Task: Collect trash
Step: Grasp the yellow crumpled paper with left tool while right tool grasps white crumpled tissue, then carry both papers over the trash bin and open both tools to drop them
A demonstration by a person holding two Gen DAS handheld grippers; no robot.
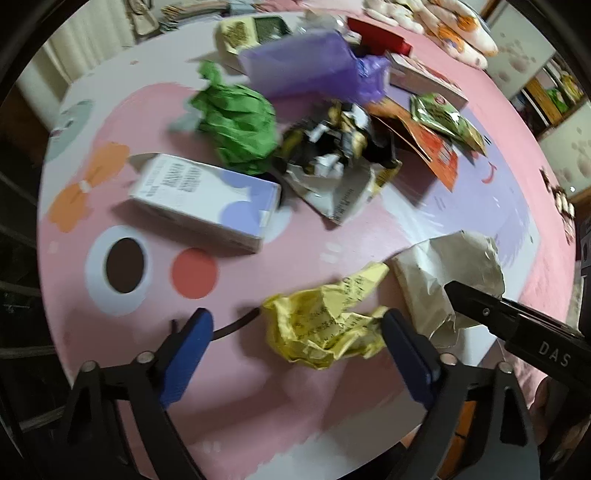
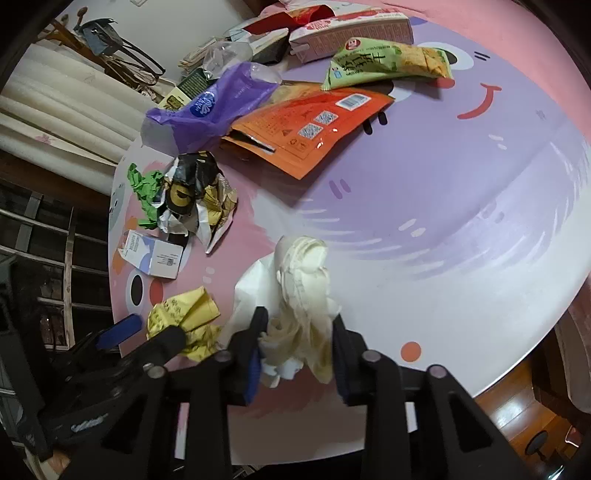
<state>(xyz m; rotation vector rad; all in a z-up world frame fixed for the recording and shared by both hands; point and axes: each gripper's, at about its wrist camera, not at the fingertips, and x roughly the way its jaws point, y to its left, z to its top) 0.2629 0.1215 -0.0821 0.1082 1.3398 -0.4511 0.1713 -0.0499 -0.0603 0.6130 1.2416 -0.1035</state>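
Note:
A crumpled yellow paper (image 1: 325, 325) lies on the pink table (image 1: 258, 406) between the blue pads of my left gripper (image 1: 297, 325), which is open; the right pad touches the paper. It also shows in the right wrist view (image 2: 184, 317). My right gripper (image 2: 297, 332) is shut on a crumpled white paper wad (image 2: 303, 291) near the table's front edge. The same wad (image 1: 443, 266) shows in the left wrist view with a black finger (image 1: 480, 306) of the right gripper on it.
Further back lie a white and lilac box (image 1: 207, 199), green crumpled paper (image 1: 240, 129), a black and gold torn wrapper (image 1: 340, 155), a purple plastic bag (image 2: 218, 107), an orange pouch (image 2: 314, 125), a green snack packet (image 2: 388, 62) and cartons (image 2: 351, 33).

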